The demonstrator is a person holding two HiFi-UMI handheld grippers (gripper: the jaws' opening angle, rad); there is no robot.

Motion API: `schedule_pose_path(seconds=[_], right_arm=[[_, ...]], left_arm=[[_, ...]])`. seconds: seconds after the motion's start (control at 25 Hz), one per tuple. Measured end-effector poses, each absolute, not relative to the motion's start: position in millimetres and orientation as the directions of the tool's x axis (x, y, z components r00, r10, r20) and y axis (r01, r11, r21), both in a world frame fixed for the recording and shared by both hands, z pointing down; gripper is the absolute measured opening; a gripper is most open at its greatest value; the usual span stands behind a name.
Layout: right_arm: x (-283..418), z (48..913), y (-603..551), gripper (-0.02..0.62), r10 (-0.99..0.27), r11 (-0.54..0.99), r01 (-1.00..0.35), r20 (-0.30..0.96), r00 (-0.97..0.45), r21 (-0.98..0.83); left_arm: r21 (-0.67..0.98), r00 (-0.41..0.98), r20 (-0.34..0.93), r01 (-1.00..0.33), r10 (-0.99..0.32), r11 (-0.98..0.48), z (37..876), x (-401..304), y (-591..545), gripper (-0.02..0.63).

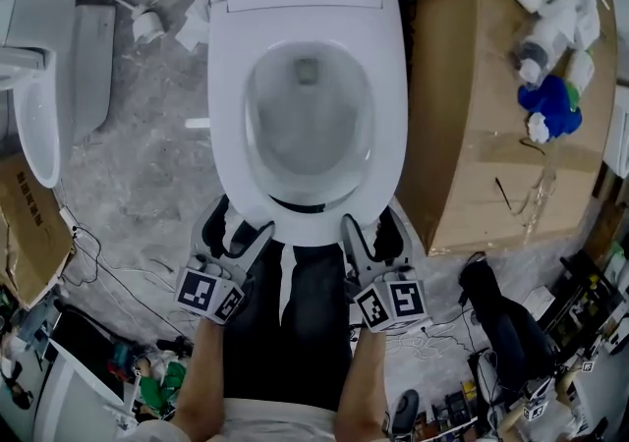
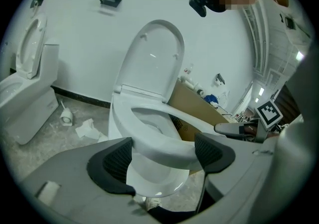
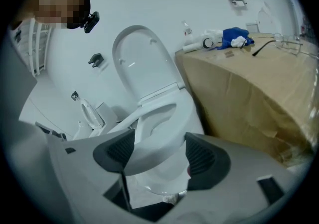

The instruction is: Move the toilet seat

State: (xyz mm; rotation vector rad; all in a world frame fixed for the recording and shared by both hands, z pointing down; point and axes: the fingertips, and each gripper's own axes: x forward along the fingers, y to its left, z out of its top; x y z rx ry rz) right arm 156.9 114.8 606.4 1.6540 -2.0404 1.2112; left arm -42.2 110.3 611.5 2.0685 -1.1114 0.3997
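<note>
The white toilet seat (image 1: 228, 106) lies over the bowl, and its lid (image 2: 157, 54) stands upright against the wall. In the gripper views the seat's front looks slightly raised above the bowl (image 2: 154, 185). My left gripper (image 1: 234, 226) is at the front left of the seat rim, jaws wide apart. In the left gripper view the rim (image 2: 164, 143) spans the gap between the pads. My right gripper (image 1: 371, 232) mirrors it at the front right. Its jaws are also wide apart around the rim (image 3: 154, 143). Whether the fingertips press under the rim is hidden.
A large cardboard box (image 1: 491, 106) stands close on the toilet's right, with bottles and a blue cloth (image 1: 548, 106) on top. A second toilet (image 1: 44, 86) and a toilet brush (image 1: 147, 26) are on the left. The person's legs (image 1: 295, 322) stand between the grippers; cables clutter the floor.
</note>
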Motion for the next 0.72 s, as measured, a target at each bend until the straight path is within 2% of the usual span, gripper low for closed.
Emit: schedule_pose_path(seconds=[0.64, 0.72], right_arm=[[162, 558, 91, 0.310, -0.803, -0.033, -0.855, 0.522, -0.286, -0.518], [162, 553, 89, 0.310, -0.809, -0.034, -0.853, 0.515, -0.283, -0.521]], left_arm=[[0.372, 0.547, 0.493, -0.836, -0.677, -0.404, 548, -44, 86, 0.318], [0.355, 0.563, 0.473, -0.826, -0.678, -0.438, 537, -39, 84, 0.281]])
